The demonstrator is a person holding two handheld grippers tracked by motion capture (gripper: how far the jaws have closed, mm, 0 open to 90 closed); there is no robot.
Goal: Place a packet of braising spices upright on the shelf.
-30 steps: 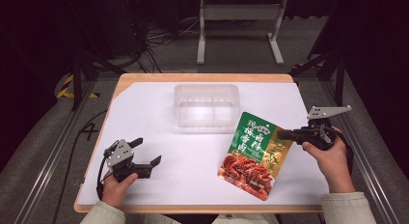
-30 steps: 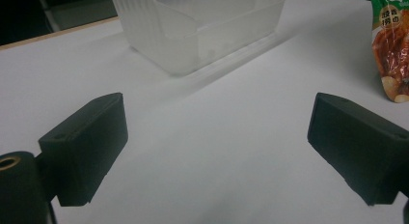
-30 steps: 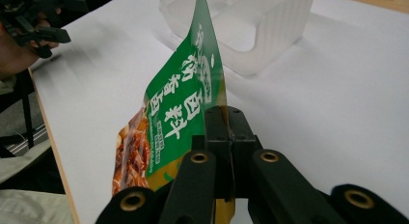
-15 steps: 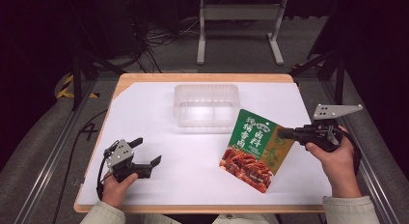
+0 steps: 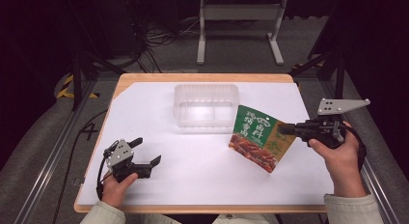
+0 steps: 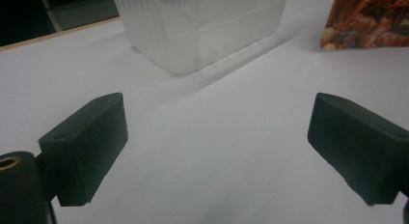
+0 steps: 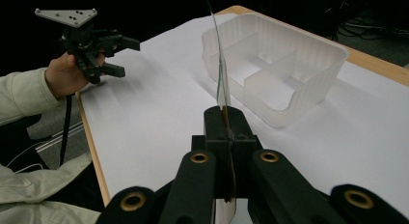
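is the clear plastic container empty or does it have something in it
Empty: both compartments of the clear container show only bare plastic; the food pouch hangs outside, clamped in the right gripper.

Both forearms wear pale beige-green sleeves (image 5: 349, 209) with plain cuffs. Each hand carries a black gripper with 2 blocky matte jaws. The right gripper (image 7: 225, 119) has curved black link arms with 4 brass-coloured pivot bushings, and a grey 3-cornered plate (image 5: 341, 106) on top, drilled with small holes. The left gripper (image 5: 148, 154) bears a similar grey plate (image 5: 120, 153), perhaps with a few dark screws. A black cable (image 5: 100, 178) trails below that plate.
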